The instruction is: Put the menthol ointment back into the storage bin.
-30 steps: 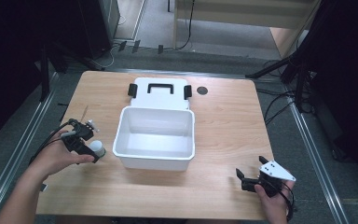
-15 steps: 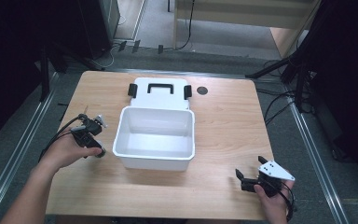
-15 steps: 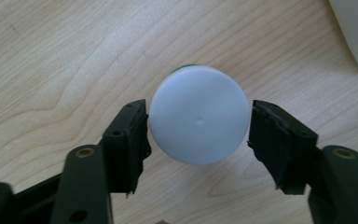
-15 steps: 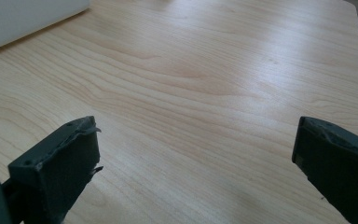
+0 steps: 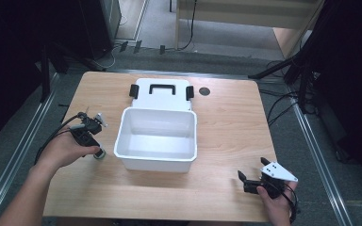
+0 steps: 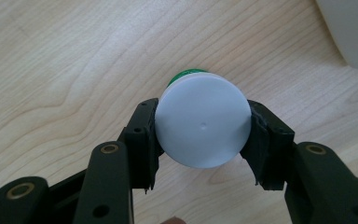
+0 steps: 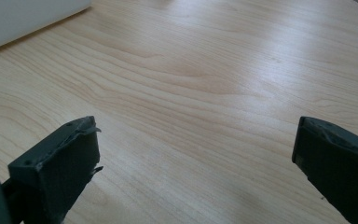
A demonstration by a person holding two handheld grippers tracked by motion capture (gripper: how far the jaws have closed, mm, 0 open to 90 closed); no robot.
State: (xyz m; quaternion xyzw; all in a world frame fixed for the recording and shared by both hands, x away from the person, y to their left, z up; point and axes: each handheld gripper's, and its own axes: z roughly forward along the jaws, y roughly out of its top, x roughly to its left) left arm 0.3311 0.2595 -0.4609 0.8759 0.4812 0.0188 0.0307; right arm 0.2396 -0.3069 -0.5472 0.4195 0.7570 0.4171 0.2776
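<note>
Left gripper: we have it clamped on the white cap of a small green-bodied bottle, one pad on each side of the cap; its jaws have just been closing onto it. Seen from above, the bottle stands on the wooden table, just beside the near-left corner of the open white plastic bin, under our left hand.

Right gripper: jaws spread wide, nothing between them, resting at the near-right of the table, well apart from the bin. Its own camera looks across bare wood, with the bin's wall at far left.

The bin's lid, with its black handle and latches, lies flat just behind the bin.

Our judgement on the step: the grip is on the cap alone, so the body hangs below the pads. We should:
- lift straight up before moving sideways, so the base does not drag on the wood;
- keep the wrist steady so the bottle stays upright and does not swing;
- clear the near rim of the bin fully, then carry right;
- lower it close to the bin floor before letting go.

Risk, as we judge it: the smooth round cap may slip if the squeeze eases.
</note>
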